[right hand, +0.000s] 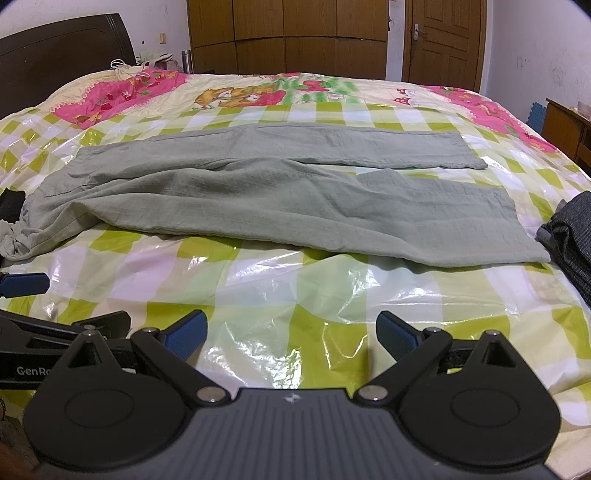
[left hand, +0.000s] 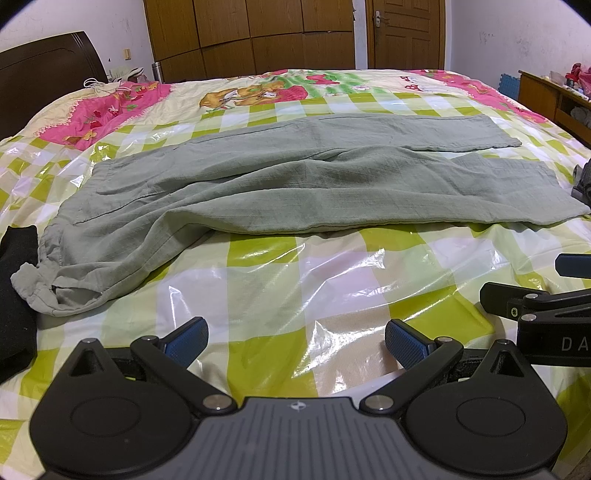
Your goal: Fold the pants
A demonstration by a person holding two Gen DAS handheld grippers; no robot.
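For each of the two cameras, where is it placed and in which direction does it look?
Left wrist: sits behind the open left gripper, facing across the bed at the green pants; the right gripper shows at its right edge.
Right wrist: sits behind the open right gripper, facing the same pants; the left gripper shows at its left edge.
Shared: pants, checkered plastic sheet, wardrobe.

We hold the left gripper [left hand: 296,343] level, jaws spread wide, blue pads [left hand: 188,341] apart, gripping nothing. Right gripper [right hand: 291,334] sits just beside it, same height, jaws also wide apart, nothing between its pads [right hand: 397,334].
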